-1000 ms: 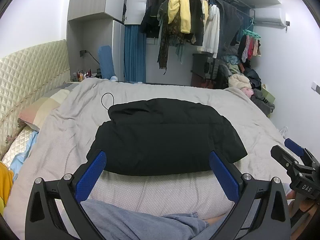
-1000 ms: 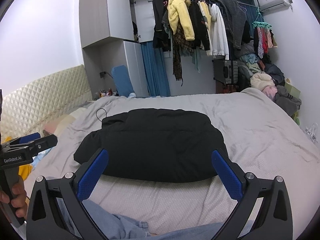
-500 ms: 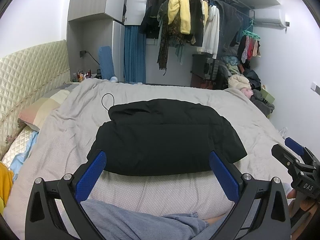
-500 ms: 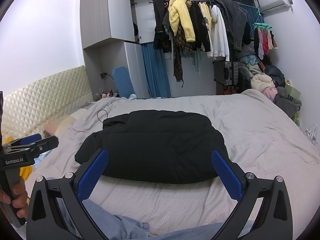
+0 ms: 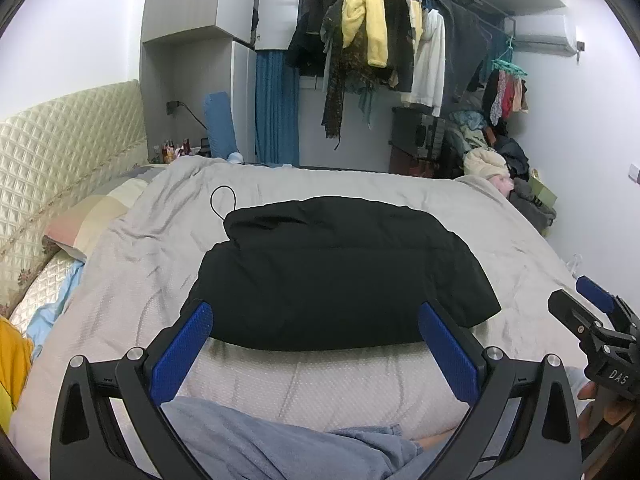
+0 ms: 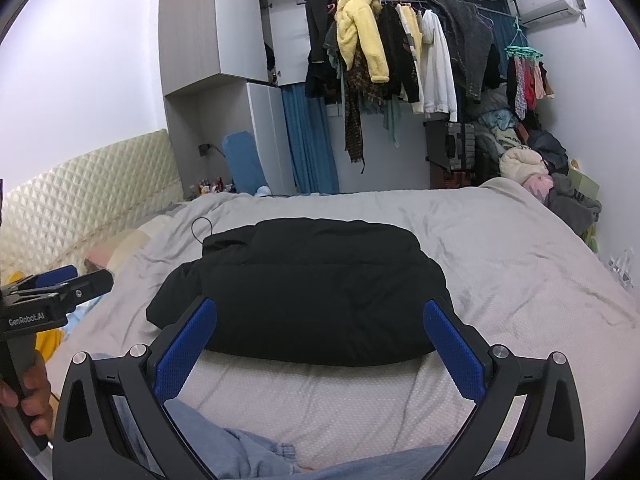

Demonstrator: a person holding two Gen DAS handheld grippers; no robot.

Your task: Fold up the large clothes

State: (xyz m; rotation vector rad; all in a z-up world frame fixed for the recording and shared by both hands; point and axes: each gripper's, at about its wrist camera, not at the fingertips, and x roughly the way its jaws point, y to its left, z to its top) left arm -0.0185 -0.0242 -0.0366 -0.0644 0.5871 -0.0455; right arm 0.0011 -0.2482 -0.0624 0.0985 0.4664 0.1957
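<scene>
A black puffy jacket point(image 5: 340, 272) lies folded into a compact block on the grey bedspread point(image 5: 152, 264); it also shows in the right wrist view point(image 6: 312, 288). A thin black cord loop point(image 5: 222, 200) sticks out at its far left corner. My left gripper point(image 5: 316, 348) is open and empty, held above the bed's near edge, short of the jacket. My right gripper point(image 6: 320, 344) is open and empty too, at the same distance. Each gripper shows at the edge of the other's view, the right gripper point(image 5: 596, 320) and the left gripper point(image 6: 60, 288).
A quilted cream headboard point(image 5: 60, 160) and pillows point(image 5: 92, 216) are at the left. A rail of hanging clothes point(image 5: 380, 44) and a pile of clothes point(image 5: 500, 160) stand beyond the bed. Blue-grey trouser legs point(image 5: 260, 440) lie at the near edge. A yellow cloth point(image 5: 12, 360) is at the left.
The right wrist view has risen slightly, so the jacket sits a little lower in it. The jacket and the left gripper have not moved.
</scene>
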